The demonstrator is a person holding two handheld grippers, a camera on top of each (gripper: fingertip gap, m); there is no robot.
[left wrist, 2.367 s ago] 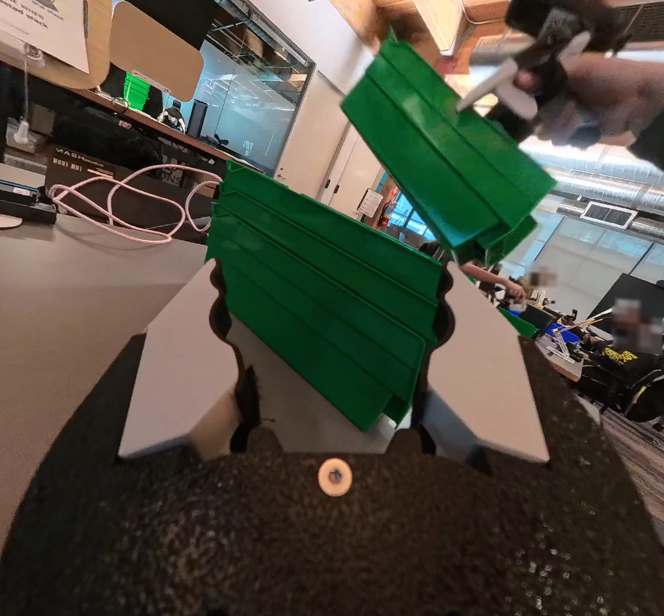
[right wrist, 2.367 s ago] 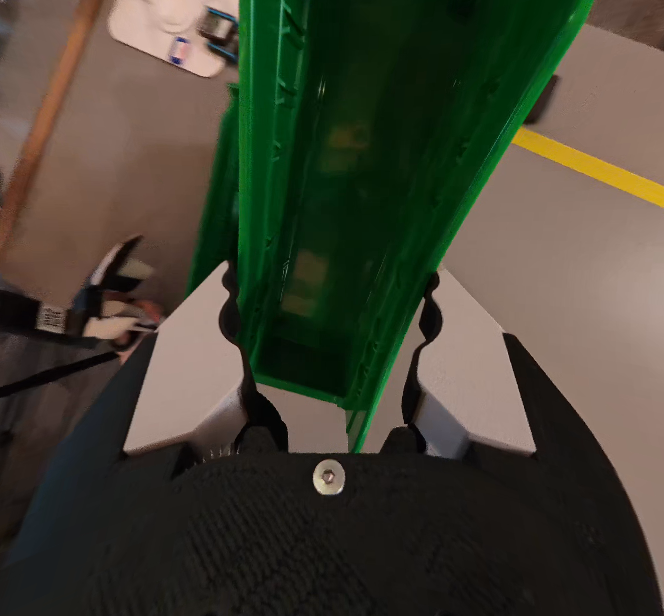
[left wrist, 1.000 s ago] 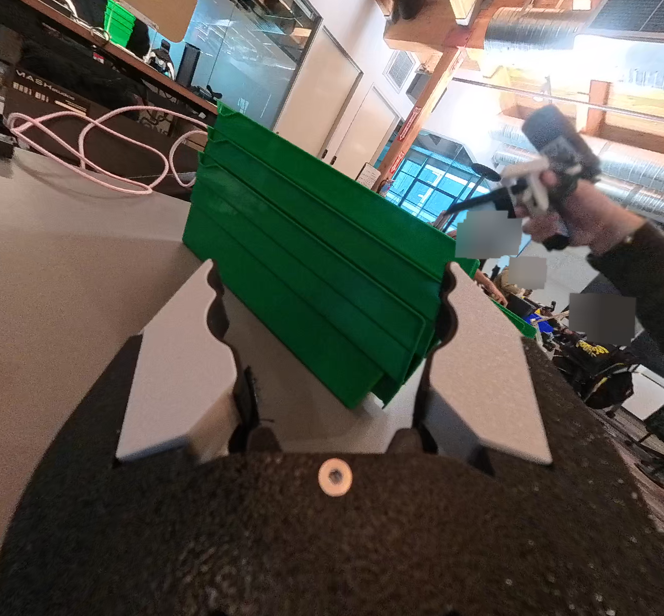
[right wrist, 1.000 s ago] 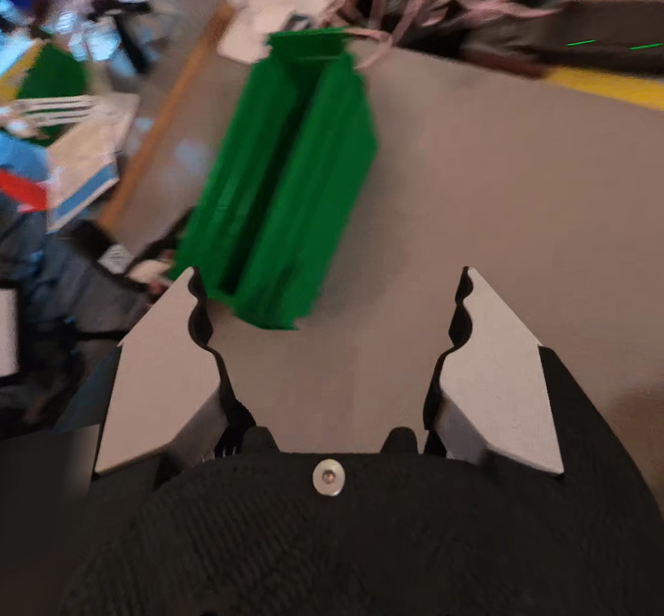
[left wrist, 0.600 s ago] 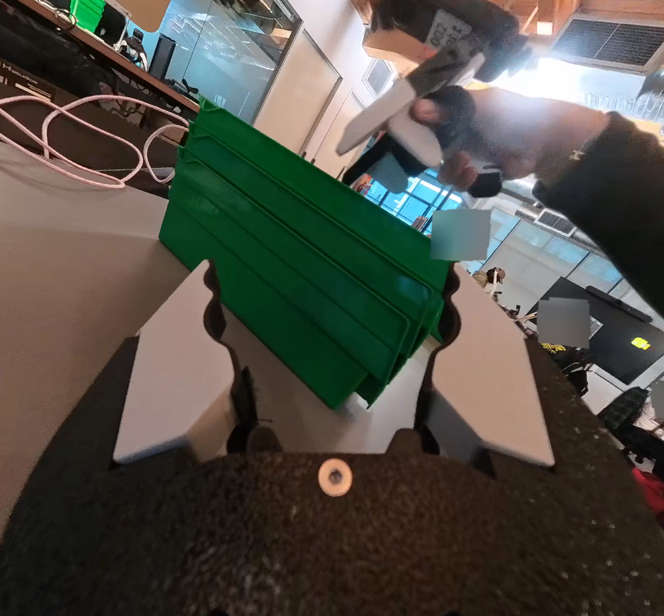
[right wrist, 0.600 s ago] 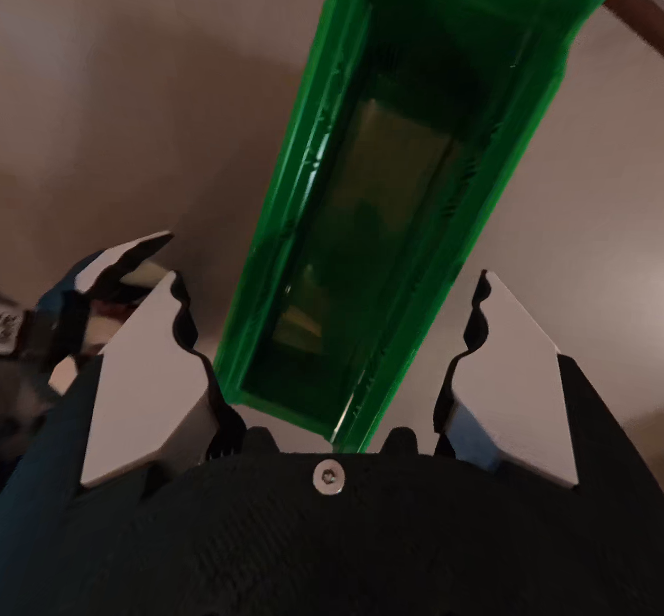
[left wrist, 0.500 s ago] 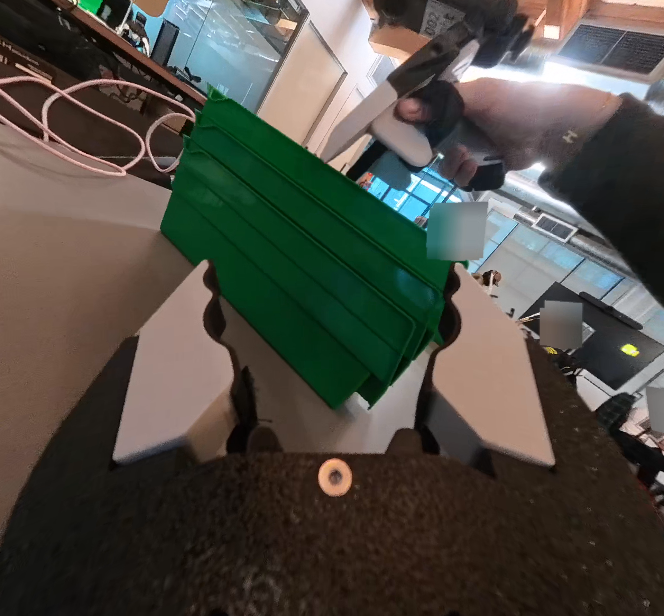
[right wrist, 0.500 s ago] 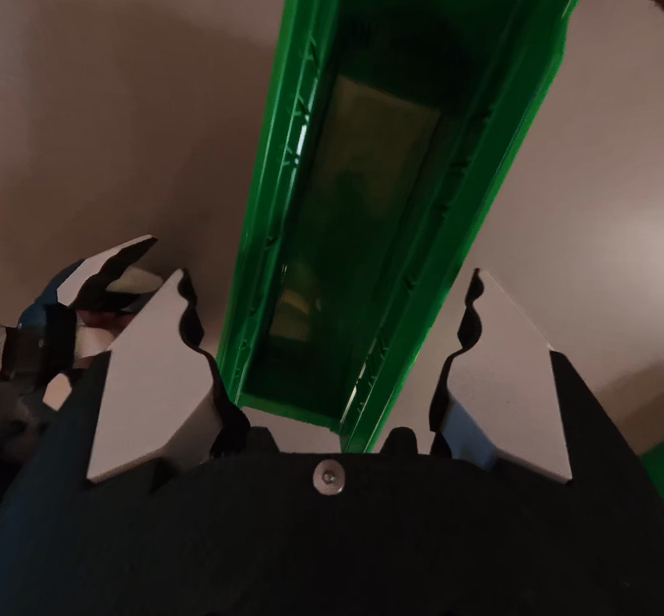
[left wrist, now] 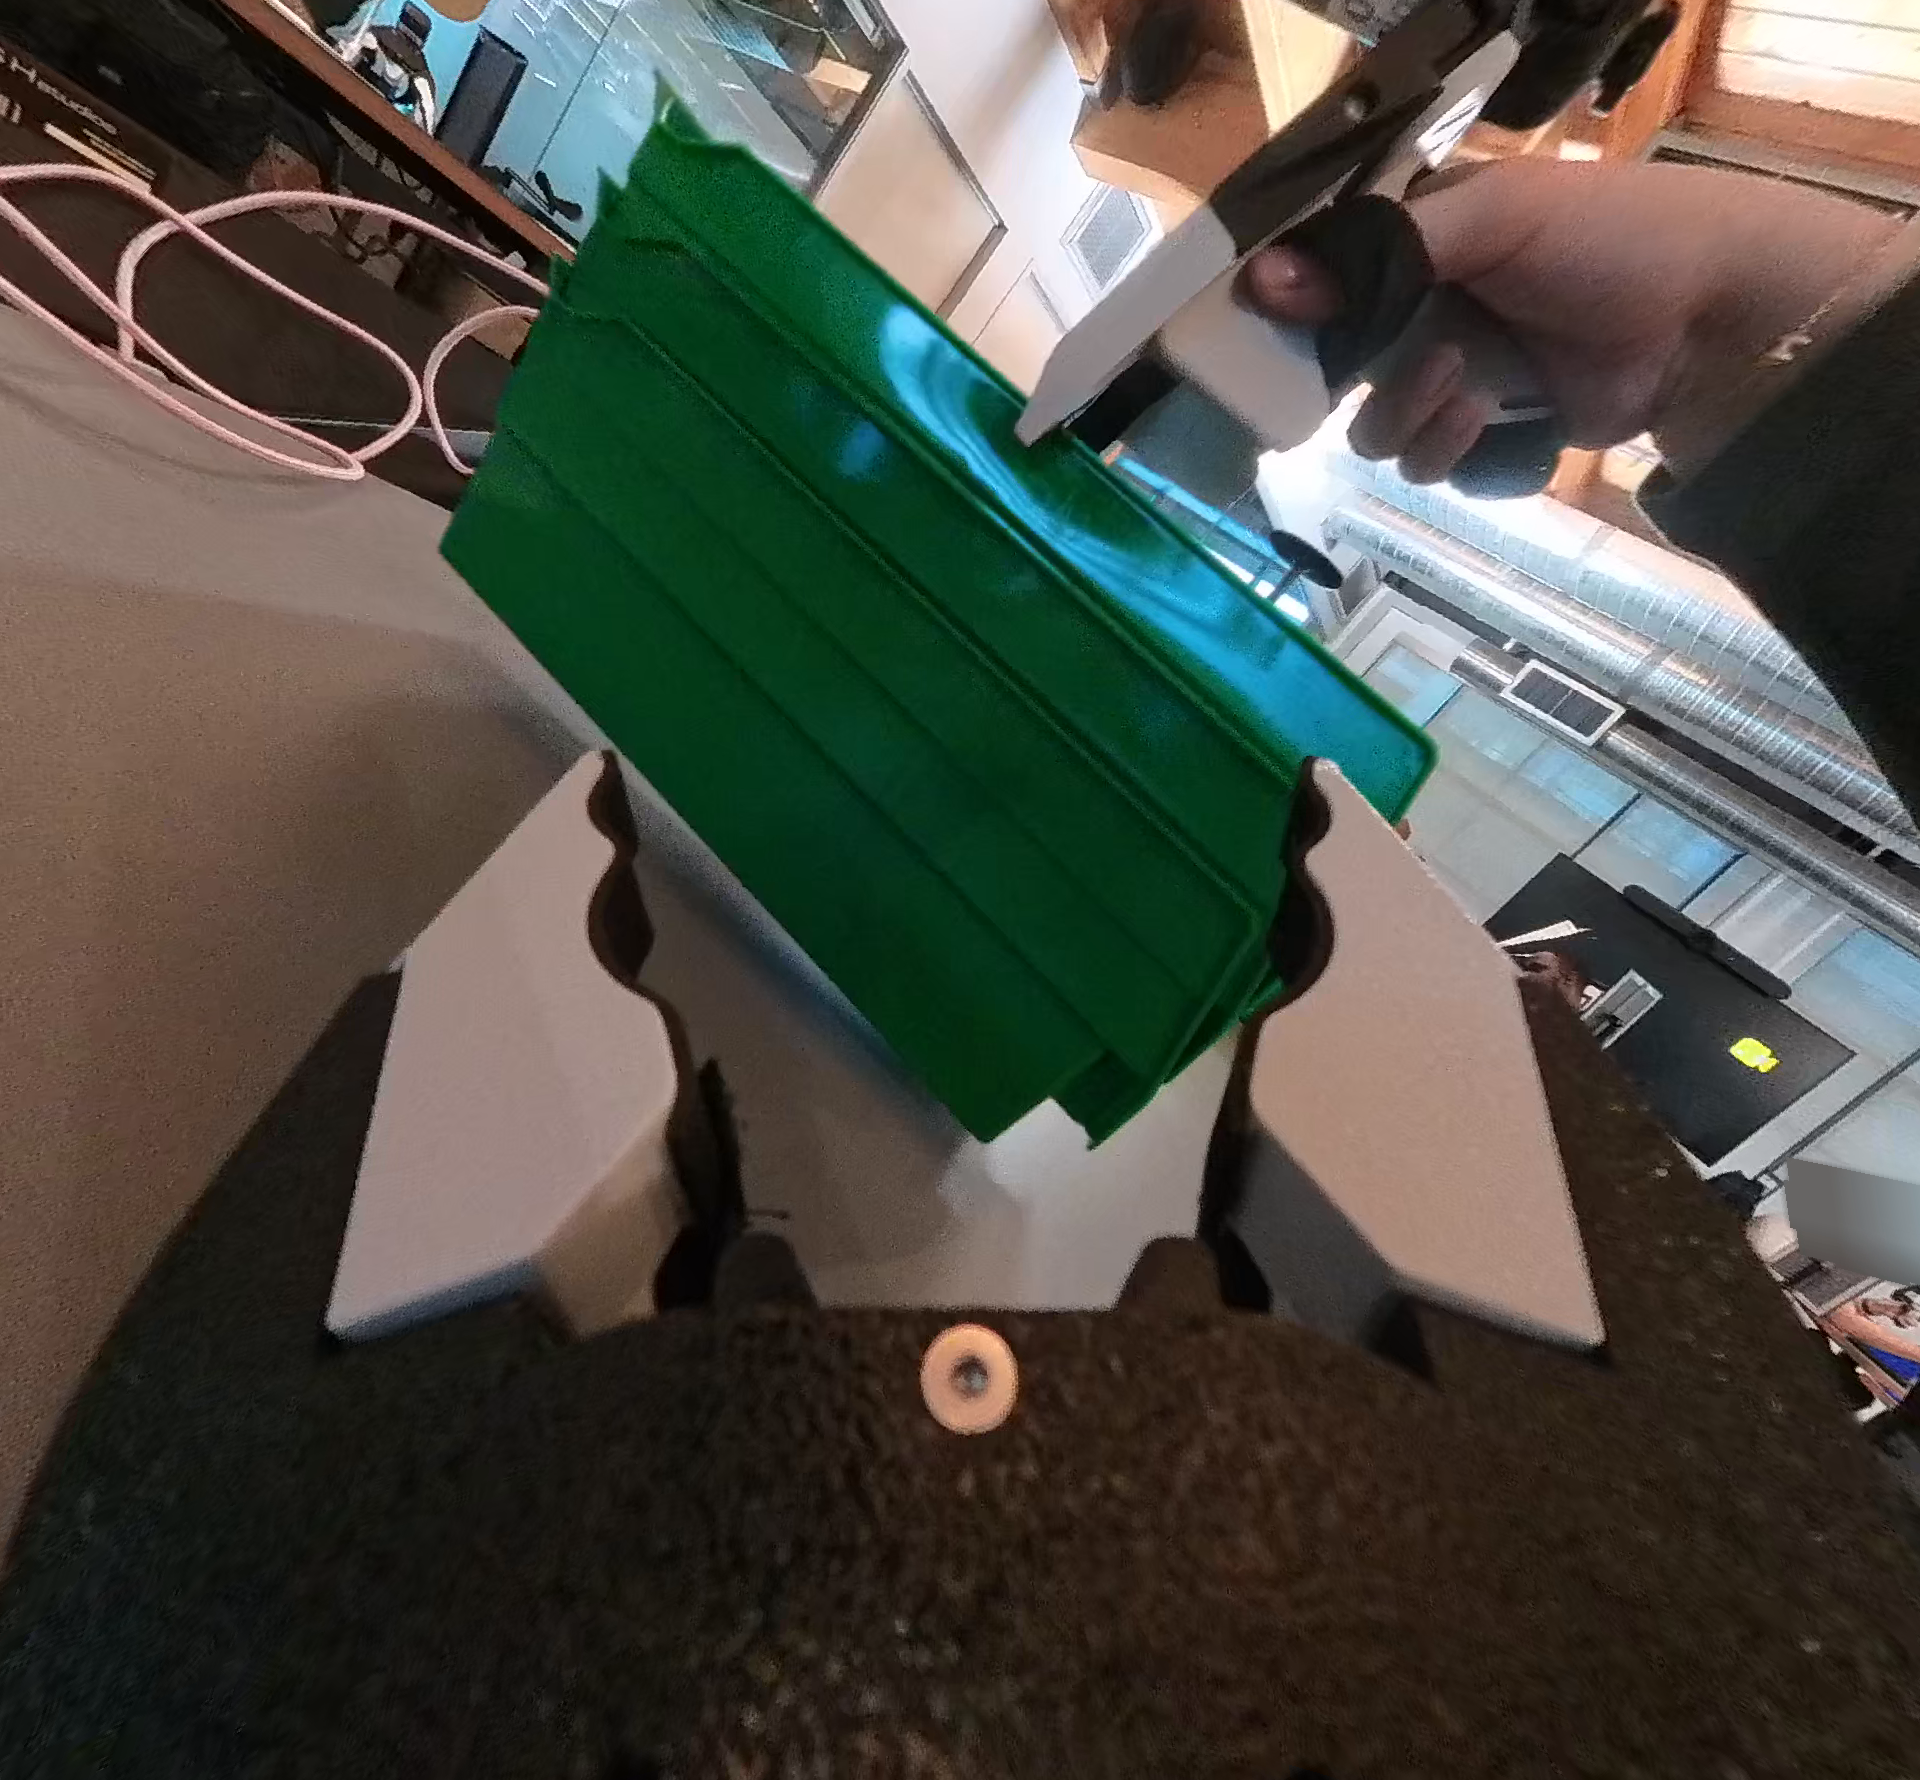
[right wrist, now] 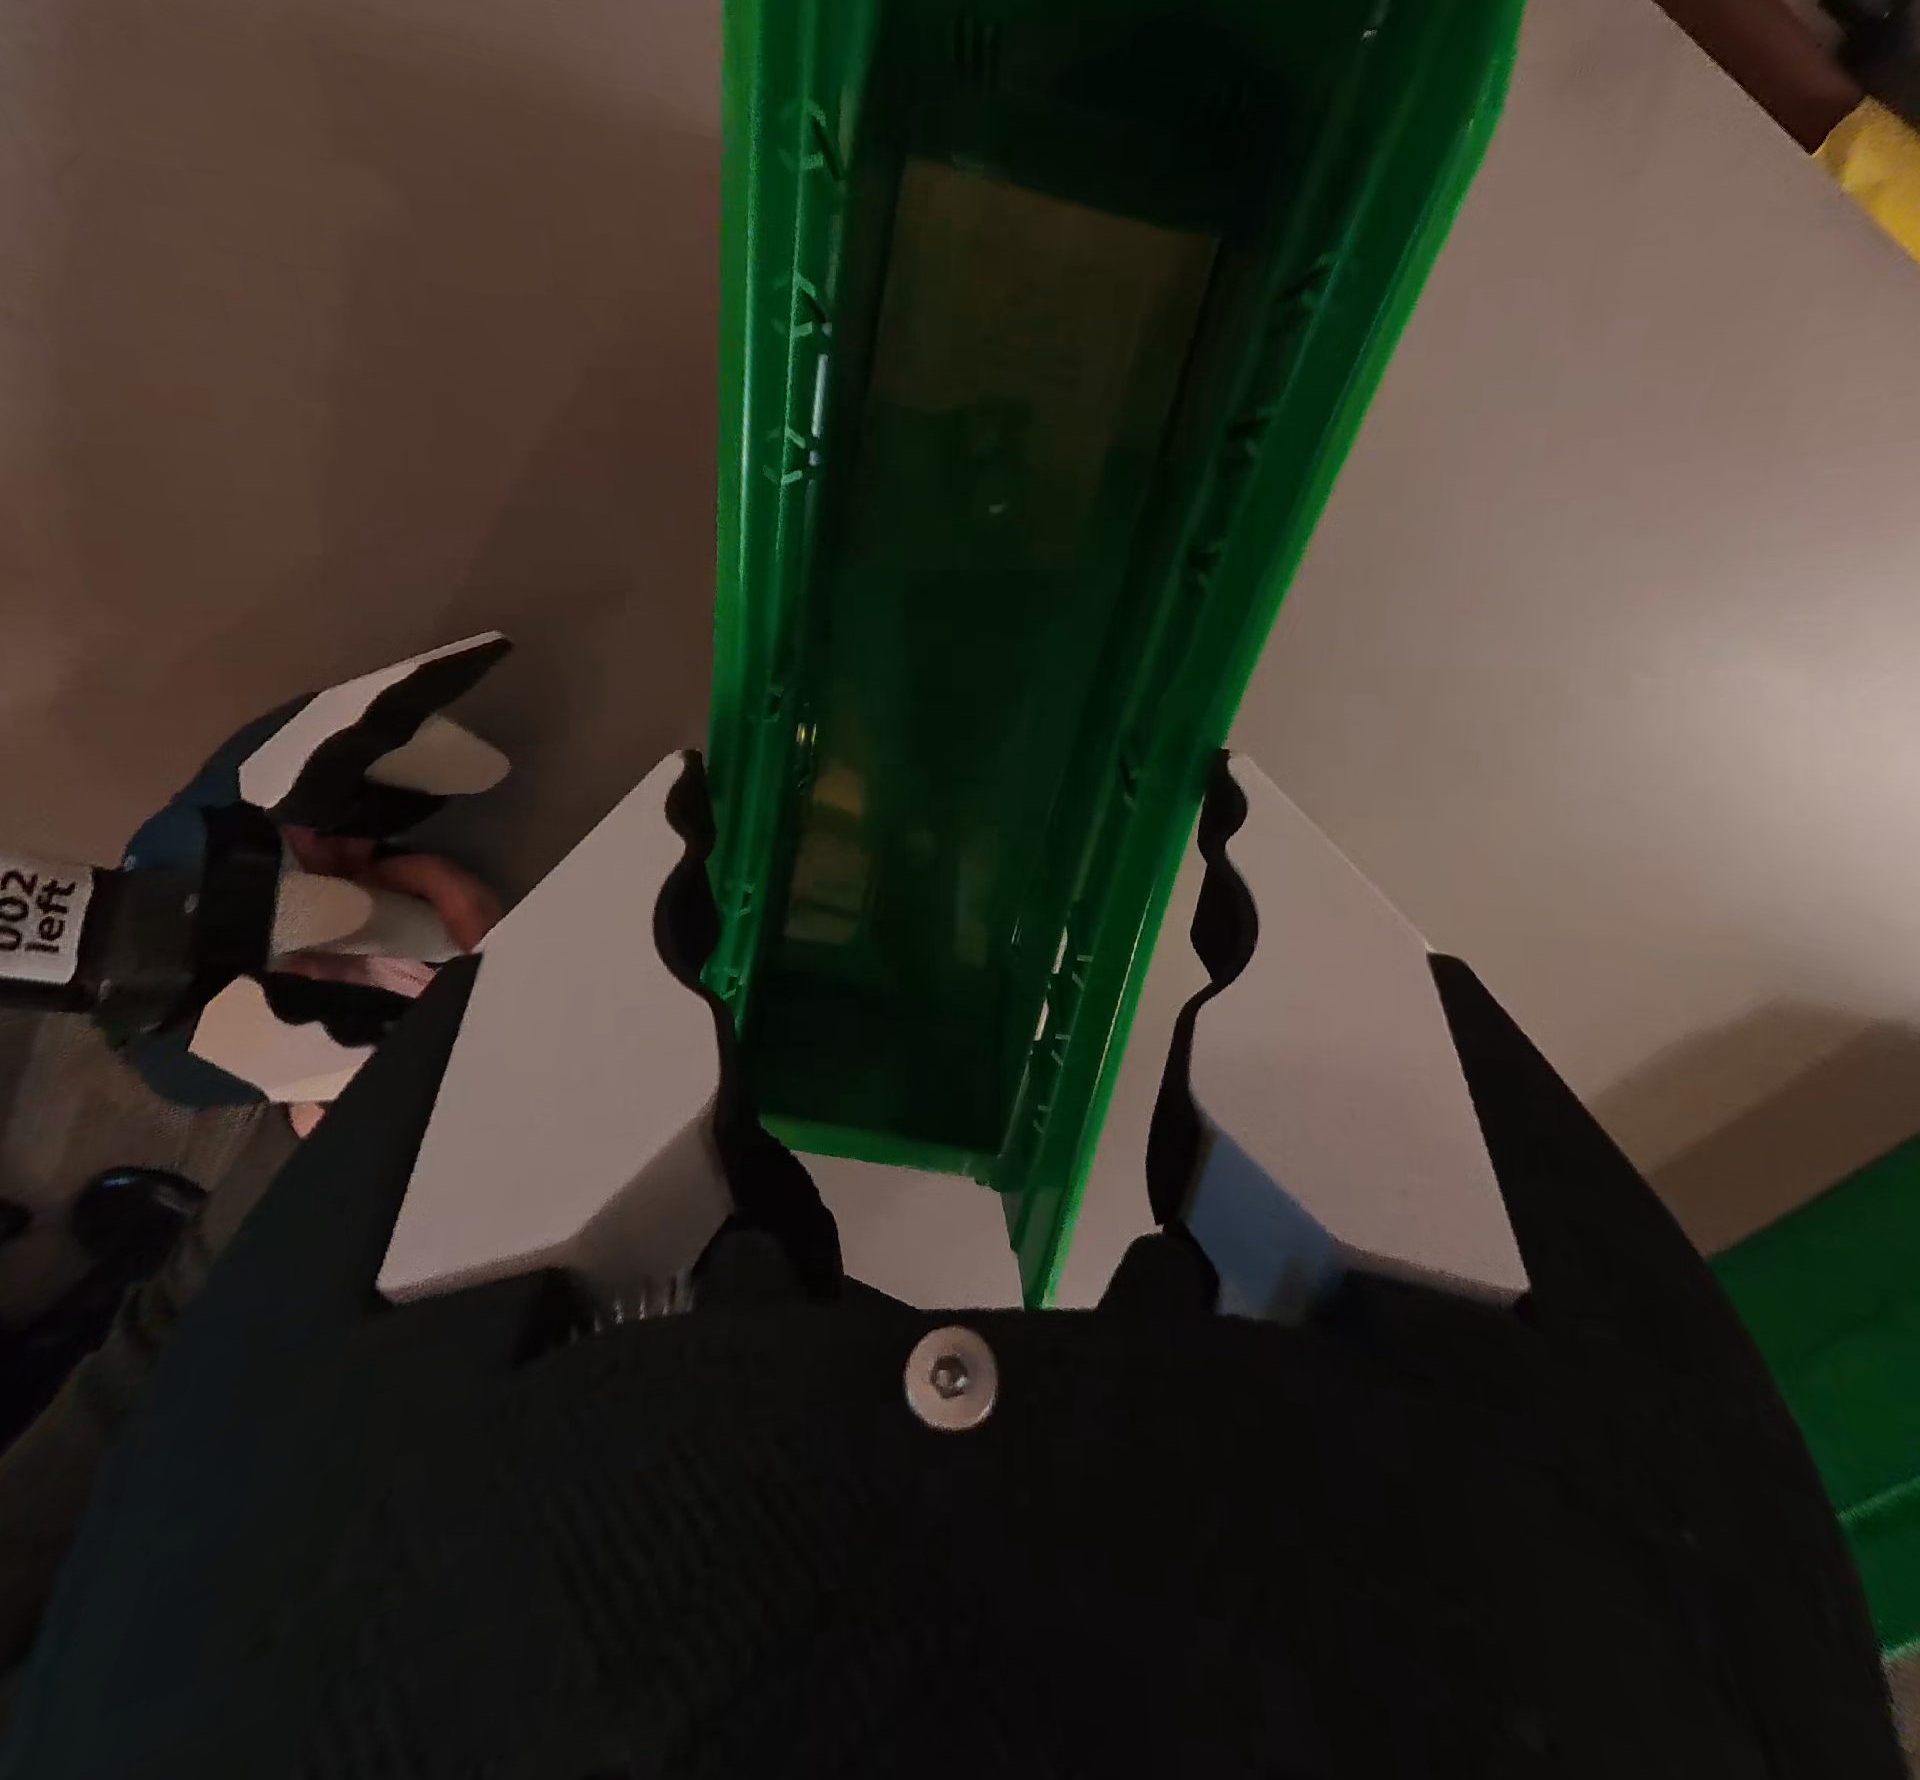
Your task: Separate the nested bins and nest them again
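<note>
Nested green bins (left wrist: 883,691) sat tilted on grey worktop (left wrist: 208,691).

Right gripper (right wrist: 951,899) fingers clenched top bin's walls at 12 o'clock.

Left gripper (left wrist: 951,920) fingers released, straddling stack.

Risk: lift dragging whole stack; thin walls flexing, grip slipping.

I see the nested bins (left wrist: 894,712) in solid bright green with ridged sides, on a plain grey-beige bench (left wrist: 187,670). My left tongs (left wrist: 951,889) and right tongs (right wrist: 951,883) have pale grey fingers (left wrist: 499,1086) on speckled black bodies. A pale pink cable (left wrist: 208,359) loops behind.
</note>
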